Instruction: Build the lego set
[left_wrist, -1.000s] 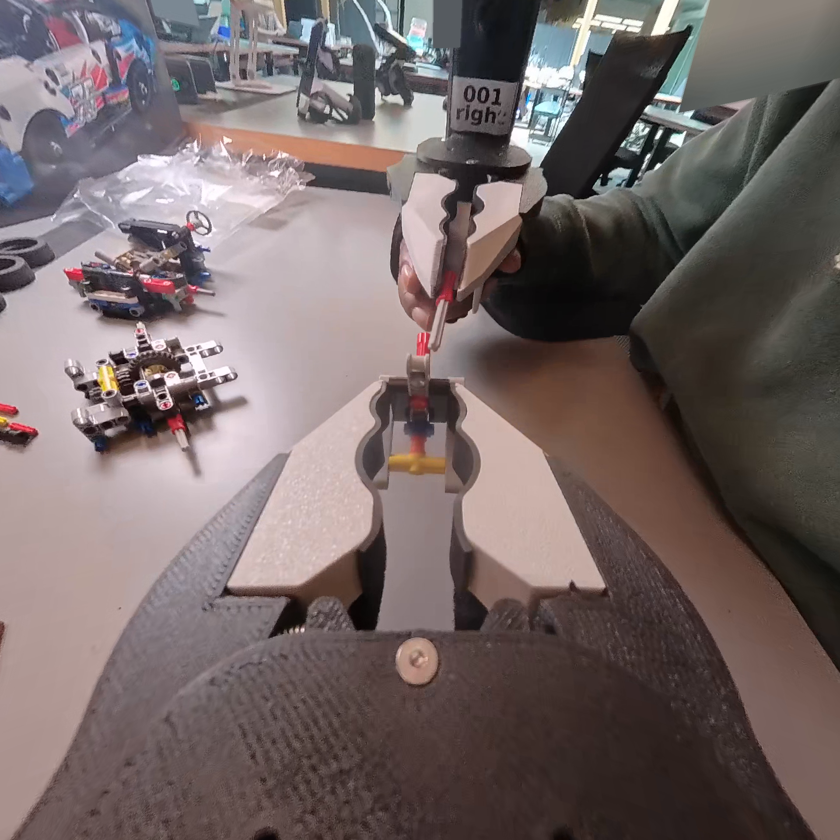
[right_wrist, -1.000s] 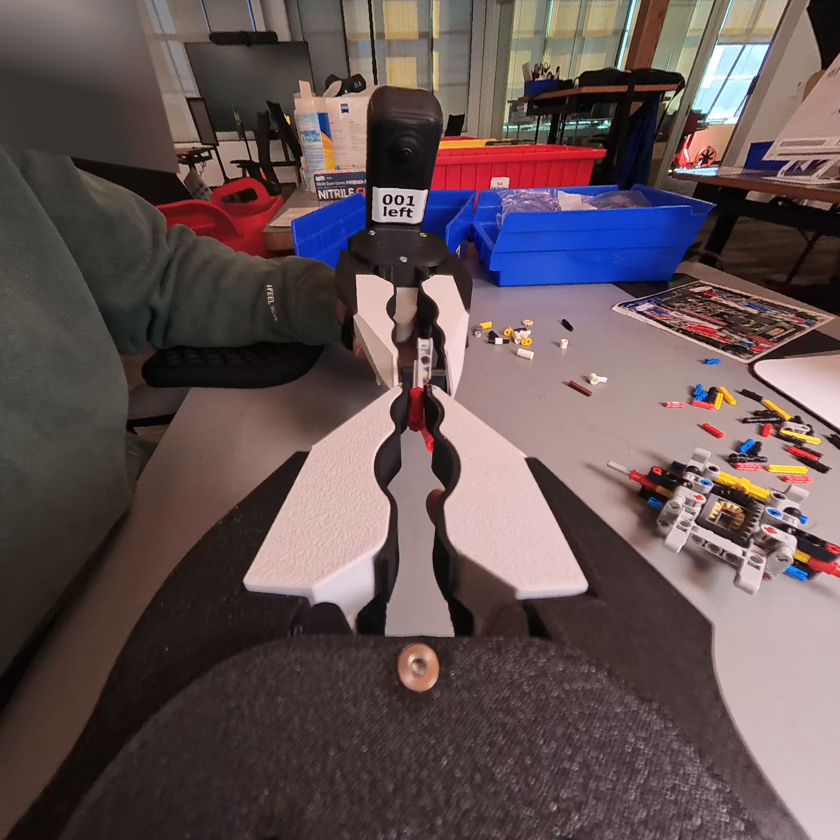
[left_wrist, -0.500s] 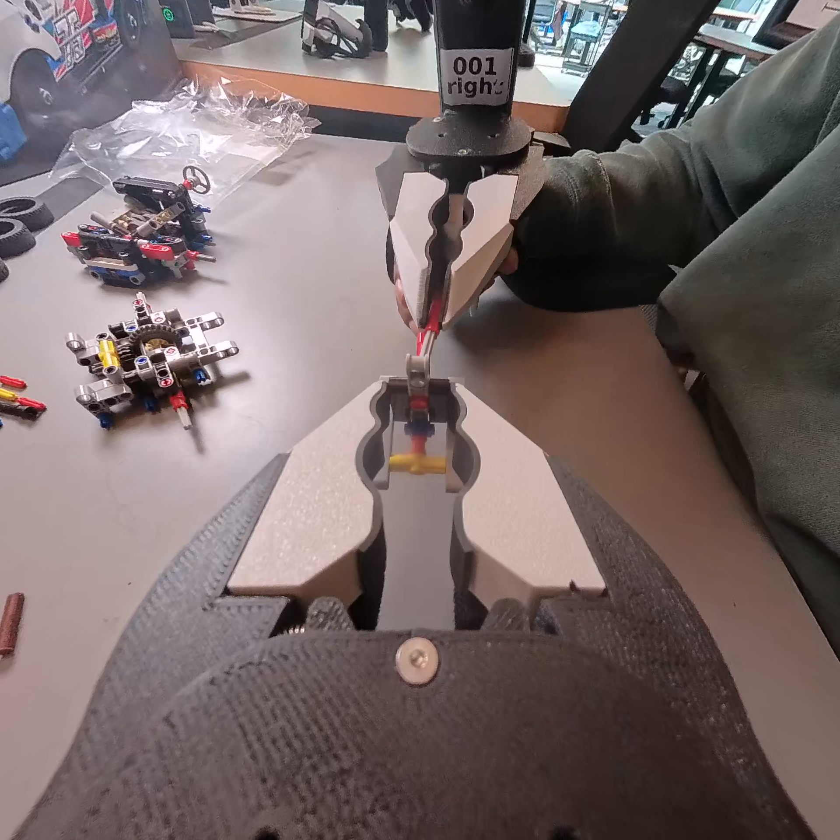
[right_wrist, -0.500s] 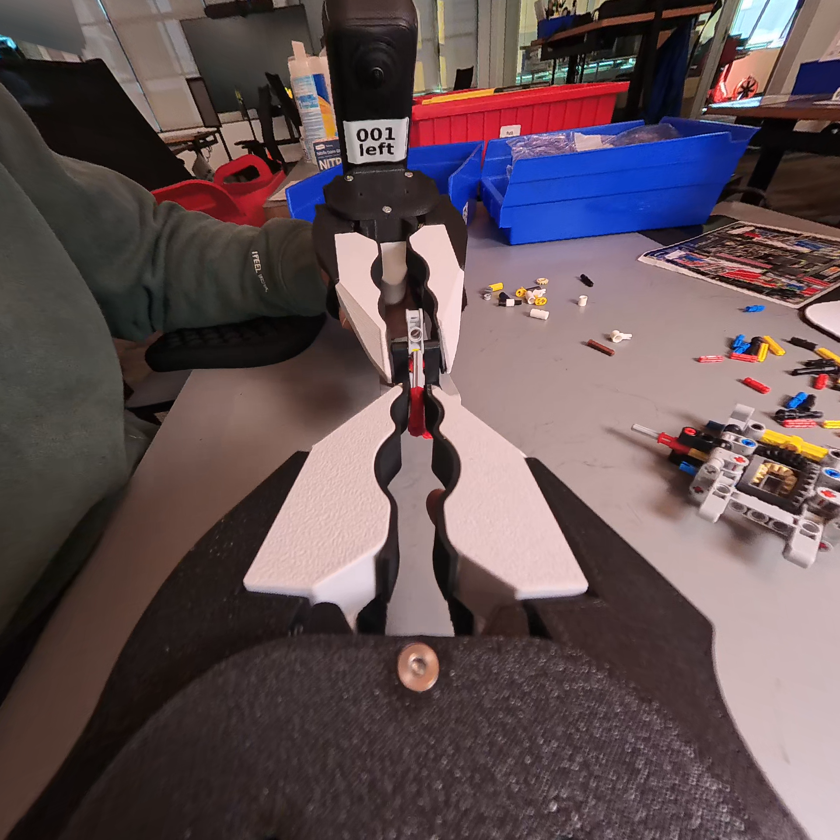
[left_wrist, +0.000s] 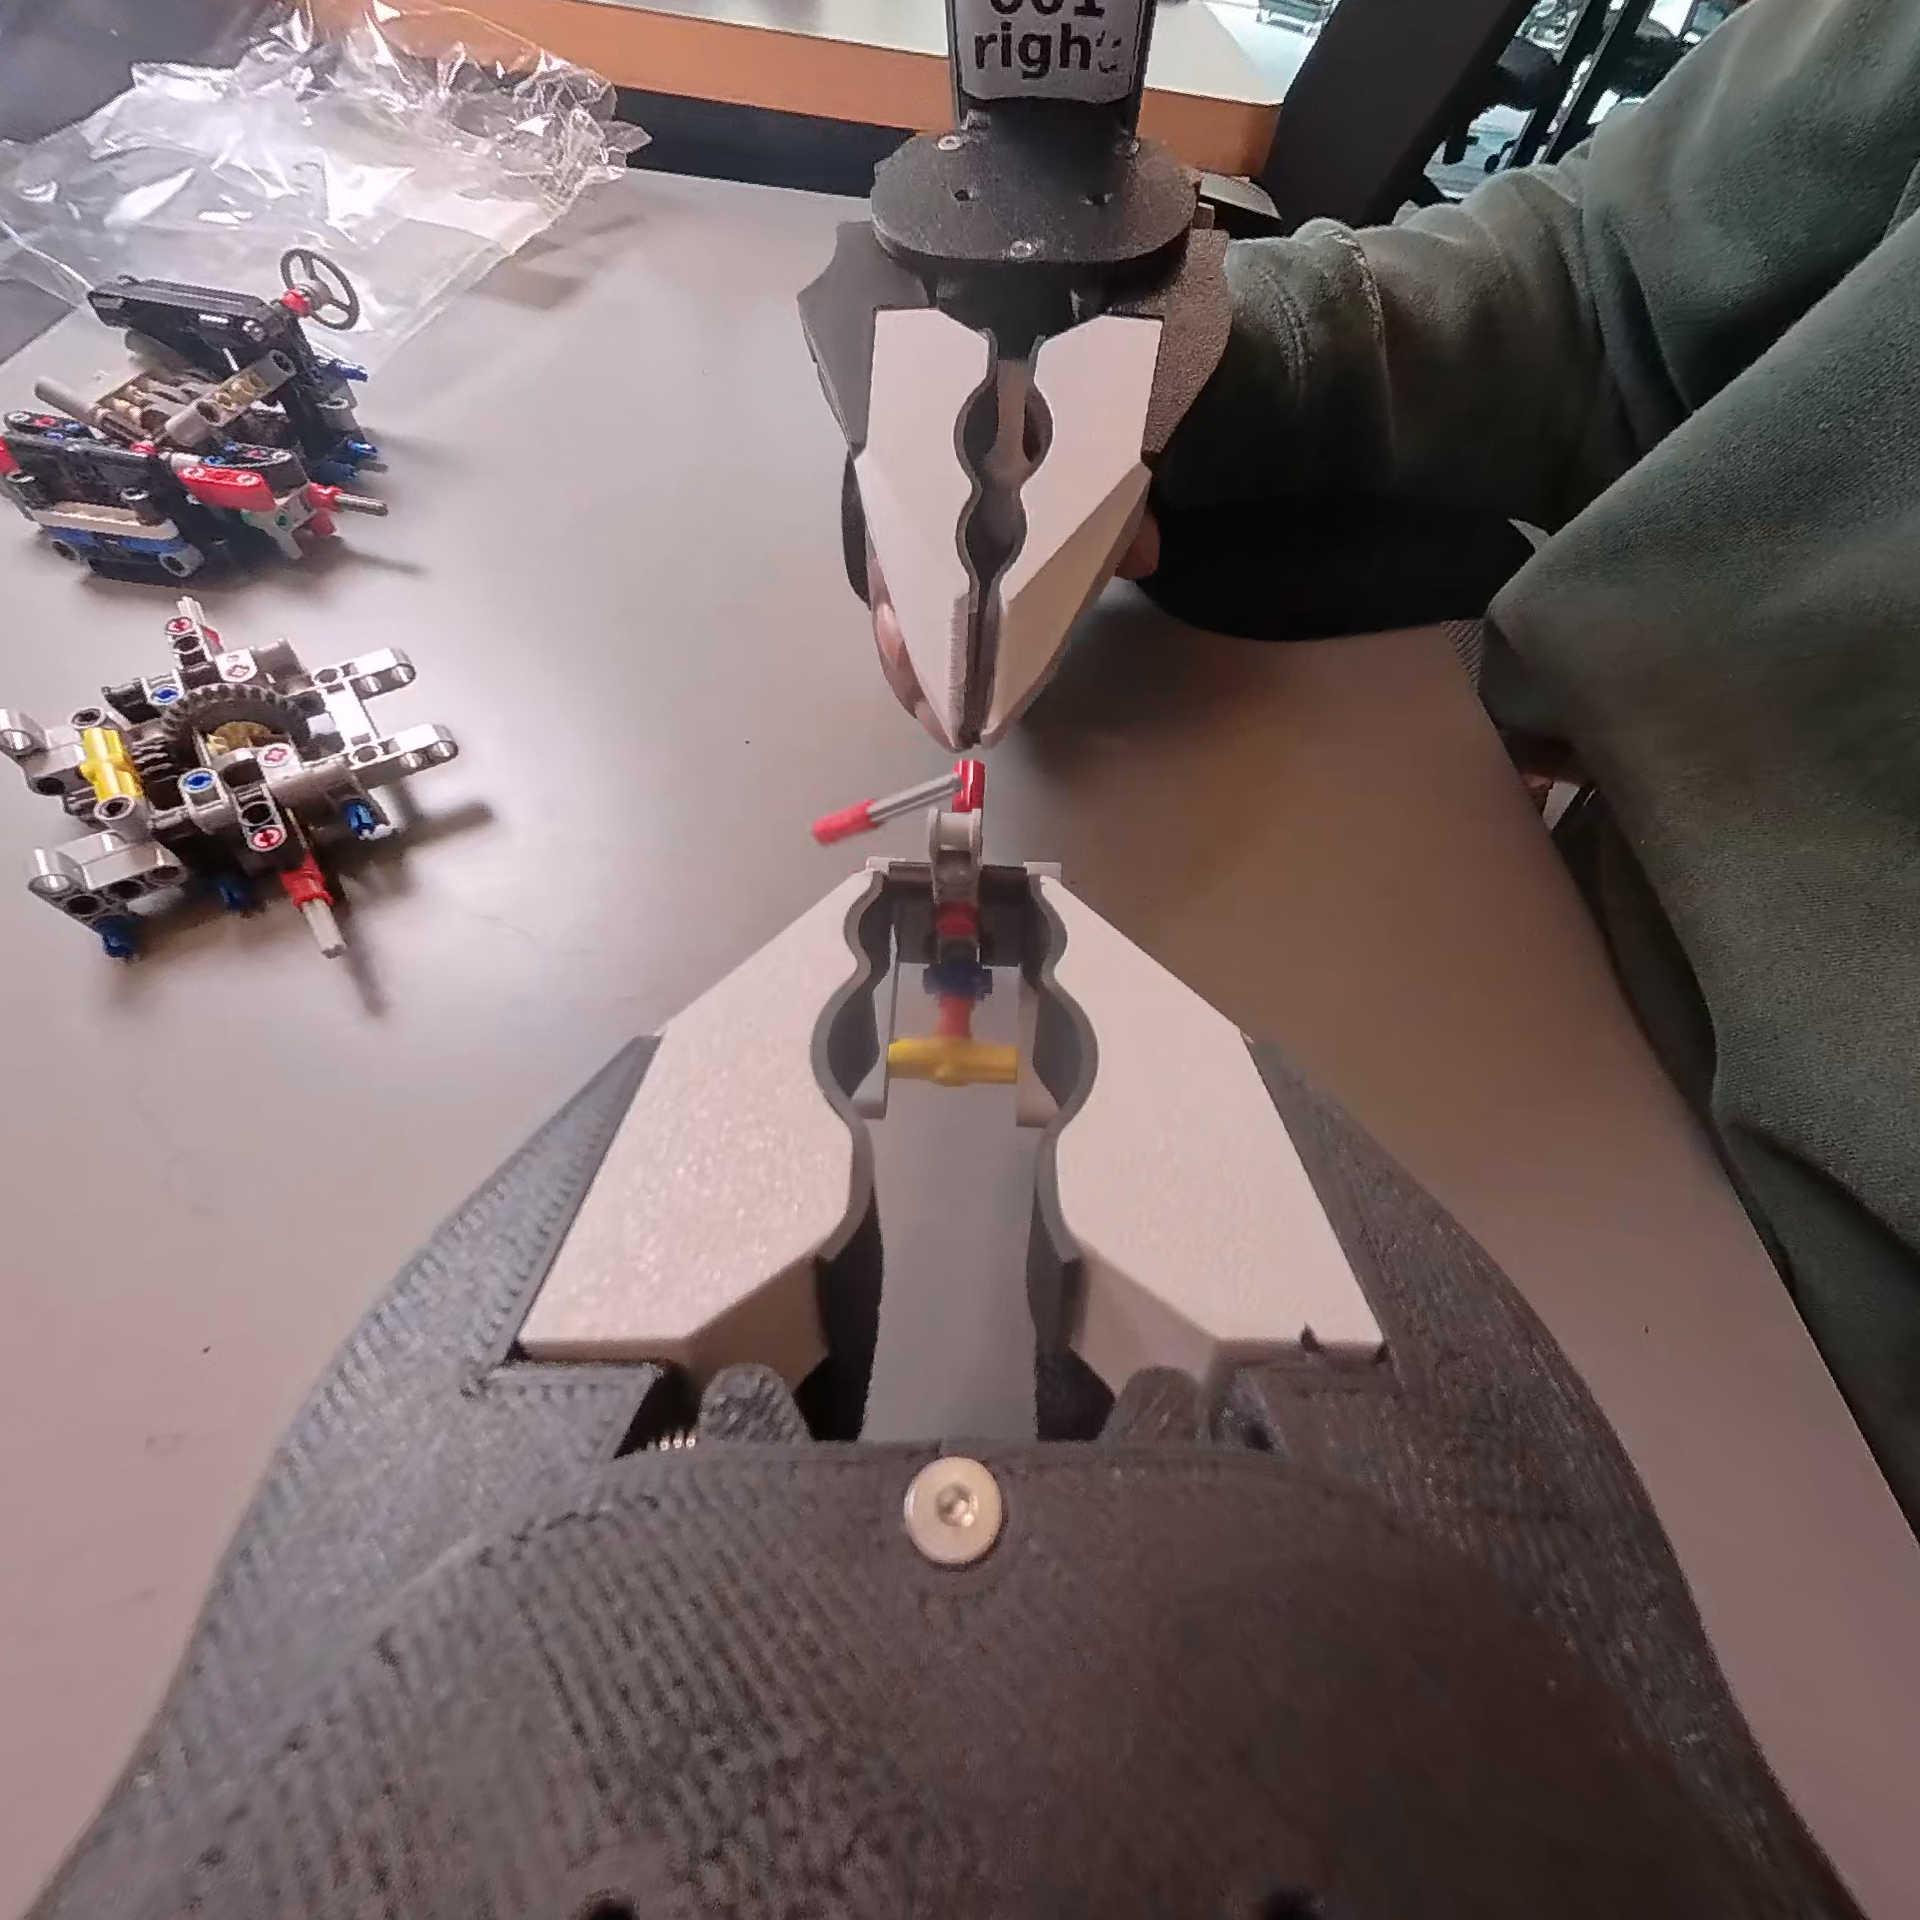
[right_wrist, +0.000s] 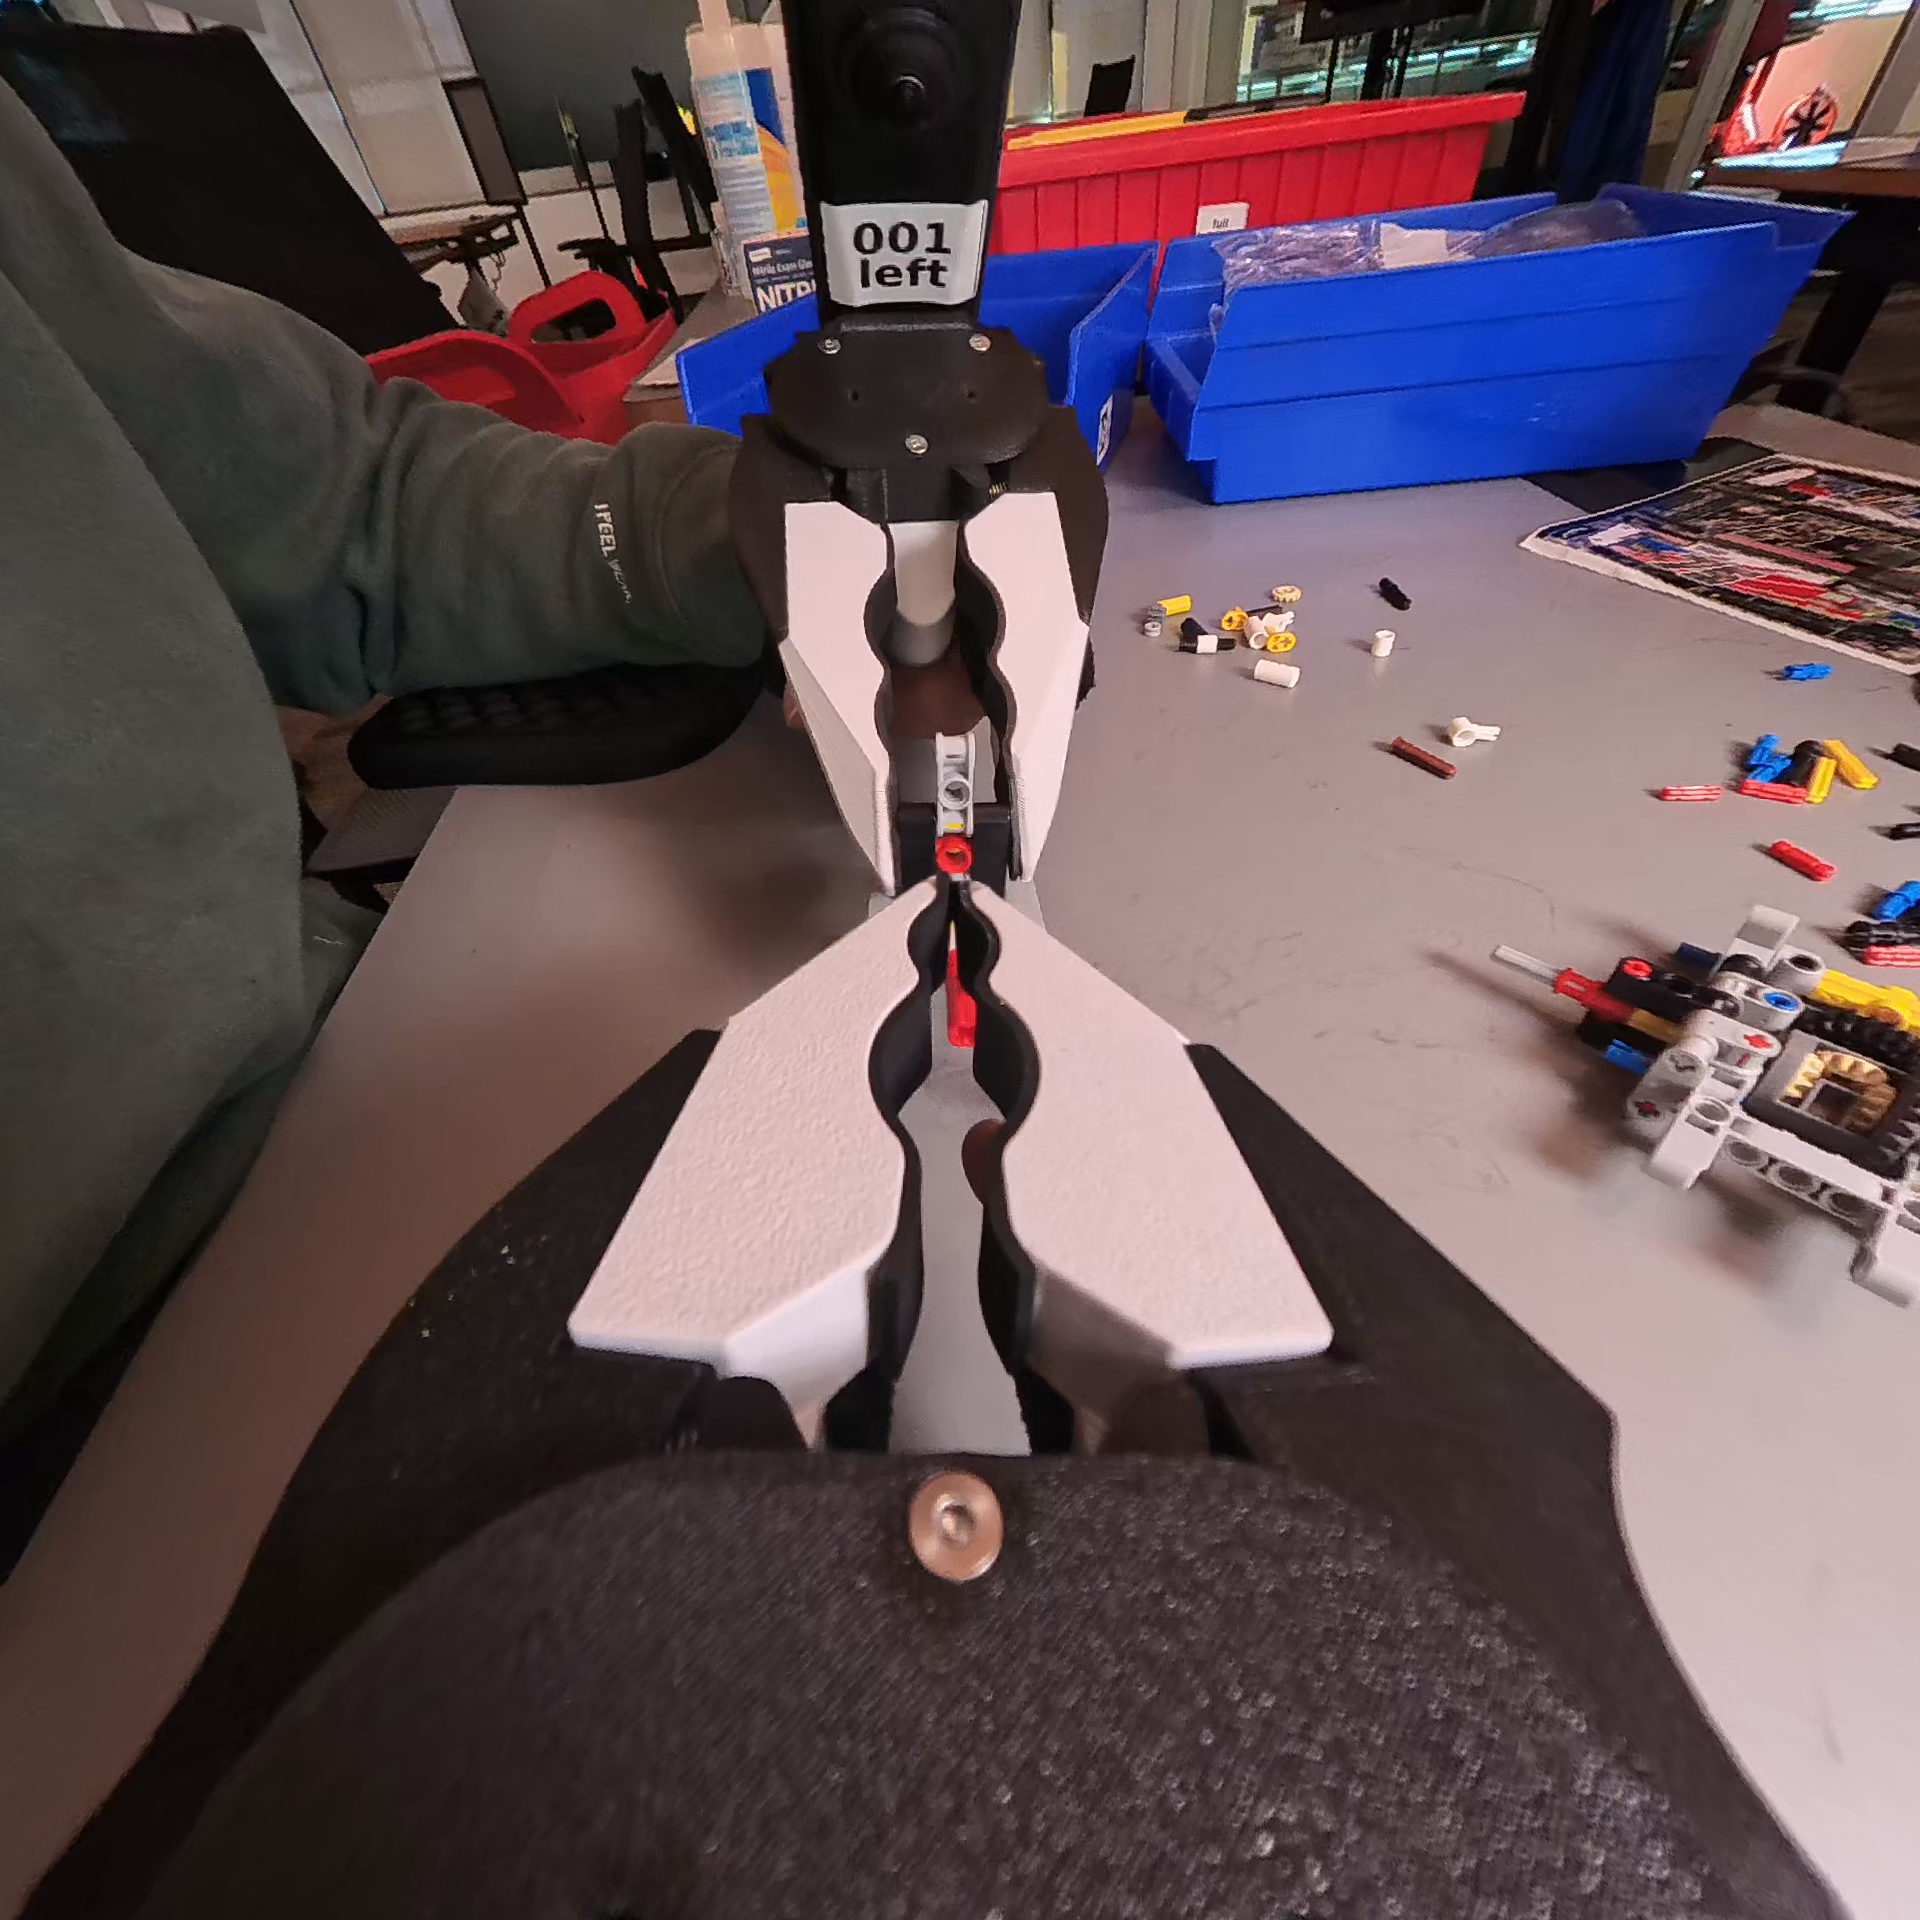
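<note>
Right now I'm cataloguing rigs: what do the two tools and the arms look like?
Both tools have white wedge fingers with wavy dark inner edges on textured black bodies. Each carries a black post with a white label. Sleeves are dark green.

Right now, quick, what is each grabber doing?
Left gripper: closed on a small toy-brick piece.
Right gripper: shut, holding nothing; the red-tipped rod hangs just beyond its tips.

A small toy-brick piece (left_wrist: 951, 940) is clamped in the left gripper (left_wrist: 954, 868): a grey link on a red, blue and yellow stem, its grey end poking past the fingertips. A red-tipped grey pin (left_wrist: 894, 805) hangs off that end, slanting left, just below the right gripper's (left_wrist: 966, 740) closed tips.
</note>
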